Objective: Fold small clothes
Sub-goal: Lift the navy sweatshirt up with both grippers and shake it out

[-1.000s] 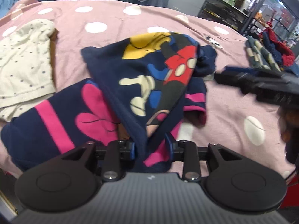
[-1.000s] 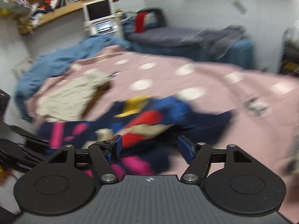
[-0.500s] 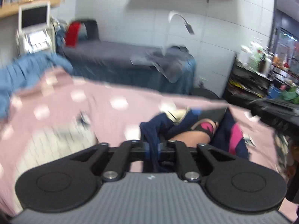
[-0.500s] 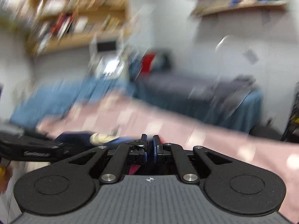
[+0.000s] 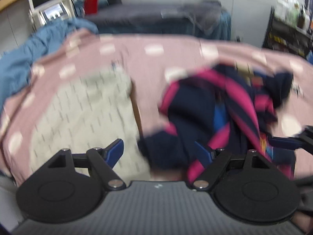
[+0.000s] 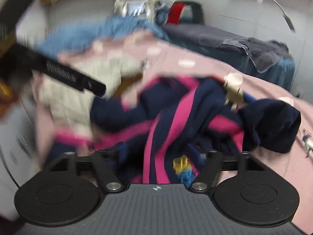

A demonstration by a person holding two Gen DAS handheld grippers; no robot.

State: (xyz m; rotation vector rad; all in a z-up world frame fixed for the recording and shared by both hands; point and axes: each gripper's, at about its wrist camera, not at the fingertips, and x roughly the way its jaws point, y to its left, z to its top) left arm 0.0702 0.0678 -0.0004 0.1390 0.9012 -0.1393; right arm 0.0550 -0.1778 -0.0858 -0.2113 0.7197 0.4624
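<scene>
A navy garment with pink stripes and a cartoon print (image 5: 219, 113) lies crumpled on the pink dotted bedspread (image 5: 148, 62); it also shows in the right wrist view (image 6: 176, 113). My left gripper (image 5: 159, 149) is open, its jaws wide apart just above the garment's near edge. My right gripper (image 6: 158, 152) is open over the bunched garment, with cloth lying between the spread fingers. The left gripper's body (image 6: 64, 74) crosses the left of the right wrist view. Both views are motion-blurred.
A cream dotted garment (image 5: 82, 113) lies flat to the left of the navy one. A blue blanket (image 5: 35, 47) is heaped at the bed's far left. A dark couch (image 6: 225, 37) with grey cloth stands behind. A black shelf rack (image 5: 289, 31) is at right.
Both grippers were shut on the navy garment half a second ago, lifted high. Now both are open and lower, and the garment lies crumpled on the bed.
</scene>
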